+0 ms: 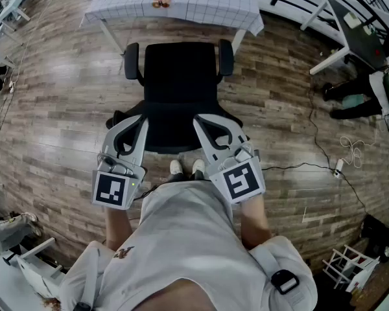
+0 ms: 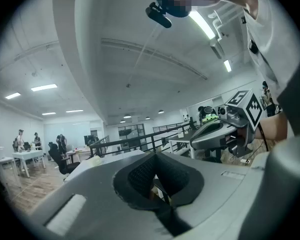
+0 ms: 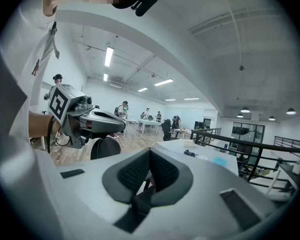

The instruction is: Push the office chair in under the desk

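Your left gripper (image 1: 142, 119) has its jaws fully together, with nothing between them. Your right gripper (image 1: 199, 119) is the same: closed and empty. Both point forward, and their tips lie over the rear edge of the black office chair (image 1: 180, 89); whether they really touch it, I cannot tell. There are two grippers, one chair with two armrests (image 1: 131, 60), and one counter (image 1: 201, 8) covered with a checked cloth. The chair stands directly in front of you, between the grippers and the counter. Its front is close to the counter's edge, but most of the chair is outside, not under it.
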Action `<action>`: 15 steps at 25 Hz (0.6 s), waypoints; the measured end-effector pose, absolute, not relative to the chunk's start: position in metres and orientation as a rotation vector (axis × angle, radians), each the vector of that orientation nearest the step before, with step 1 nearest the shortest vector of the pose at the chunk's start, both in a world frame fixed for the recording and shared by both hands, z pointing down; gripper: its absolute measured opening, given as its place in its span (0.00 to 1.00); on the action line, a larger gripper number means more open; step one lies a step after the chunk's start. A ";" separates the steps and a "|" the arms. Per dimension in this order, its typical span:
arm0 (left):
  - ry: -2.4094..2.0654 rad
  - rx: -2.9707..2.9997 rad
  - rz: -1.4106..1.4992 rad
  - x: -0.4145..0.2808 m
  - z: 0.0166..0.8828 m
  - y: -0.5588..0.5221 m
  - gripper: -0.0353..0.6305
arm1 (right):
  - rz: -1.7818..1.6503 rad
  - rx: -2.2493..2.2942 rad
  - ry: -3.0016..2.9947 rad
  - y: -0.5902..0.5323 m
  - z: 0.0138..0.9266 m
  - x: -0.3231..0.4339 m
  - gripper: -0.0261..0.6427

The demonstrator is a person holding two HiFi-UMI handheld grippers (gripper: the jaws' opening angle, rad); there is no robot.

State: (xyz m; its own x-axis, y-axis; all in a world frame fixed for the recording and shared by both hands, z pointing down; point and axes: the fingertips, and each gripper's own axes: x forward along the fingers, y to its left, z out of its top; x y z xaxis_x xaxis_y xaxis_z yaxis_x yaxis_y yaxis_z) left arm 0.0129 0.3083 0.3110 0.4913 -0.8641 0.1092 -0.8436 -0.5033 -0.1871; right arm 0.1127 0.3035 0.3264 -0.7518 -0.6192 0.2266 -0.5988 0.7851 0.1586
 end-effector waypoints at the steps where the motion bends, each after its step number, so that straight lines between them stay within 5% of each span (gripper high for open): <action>1: 1.501 -2.617 -0.290 0.013 0.311 0.309 0.06 | -0.109 0.944 -2.710 0.304 0.326 0.113 0.04; 15: 1.494 -2.590 -0.303 0.005 0.310 0.309 0.06 | -0.140 0.978 -2.710 0.303 0.325 0.113 0.04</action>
State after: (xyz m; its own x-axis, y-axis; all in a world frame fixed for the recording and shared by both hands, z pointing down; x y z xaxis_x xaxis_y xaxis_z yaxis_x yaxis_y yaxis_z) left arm 0.0046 0.3092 0.3105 0.4875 -0.8667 0.1056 -0.8392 -0.4985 -0.2171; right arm 0.1135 0.3033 0.3246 -0.7411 -0.6388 0.2069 -0.6140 0.7694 0.1761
